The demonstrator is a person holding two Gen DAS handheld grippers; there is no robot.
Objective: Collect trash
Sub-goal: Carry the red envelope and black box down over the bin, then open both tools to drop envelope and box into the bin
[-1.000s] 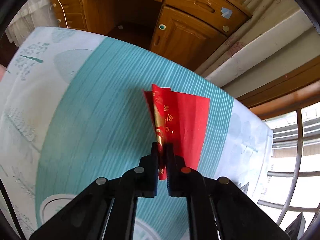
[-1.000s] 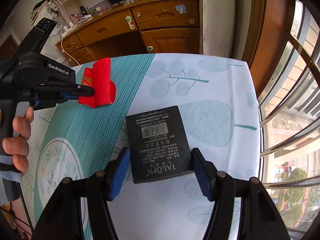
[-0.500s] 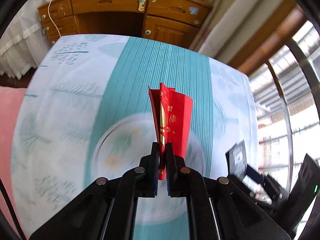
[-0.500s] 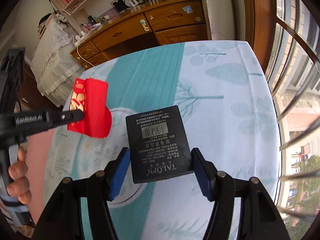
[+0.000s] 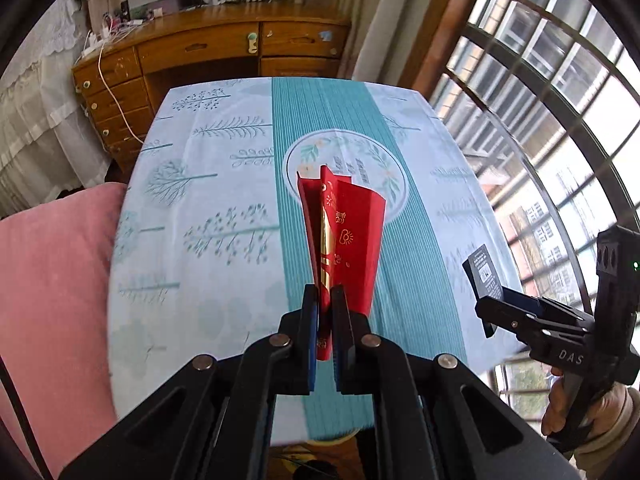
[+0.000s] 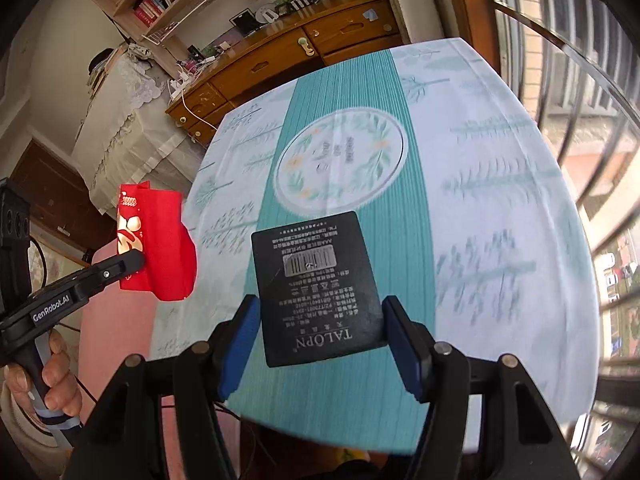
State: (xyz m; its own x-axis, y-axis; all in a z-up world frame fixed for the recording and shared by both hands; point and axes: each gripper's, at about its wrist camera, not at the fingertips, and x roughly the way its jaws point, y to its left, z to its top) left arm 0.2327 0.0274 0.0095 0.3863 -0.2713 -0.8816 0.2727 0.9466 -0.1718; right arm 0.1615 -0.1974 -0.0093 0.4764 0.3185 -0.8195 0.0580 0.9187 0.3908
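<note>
We count two pieces of trash, one in each tool: a single crumpled red paper envelope with gold print [image 5: 344, 236] and a single flat black cardboard box with a barcode label and white lettering [image 6: 318, 288].

Our left gripper [image 5: 325, 300] has its jaws drawn almost together, pinching the lower end of the red envelope so that the paper fans upward and outward above the fingertips. From the right wrist view, that envelope [image 6: 154, 240] hangs in the air off the table's left edge, above a pink cushion [image 6: 116, 328].

Our right gripper [image 6: 320, 328] has its jaws set wide, its two blue pads [image 6: 240, 344] pressing the opposite side edges of the black box, which is held lifted over the near part of the table. The left wrist view shows the same box [image 5: 484, 272] edge-on, clear of the surface.

Below both lies one round table covered by a pale blue tree-patterned cloth with a teal stripe [image 5: 208, 208].
</note>
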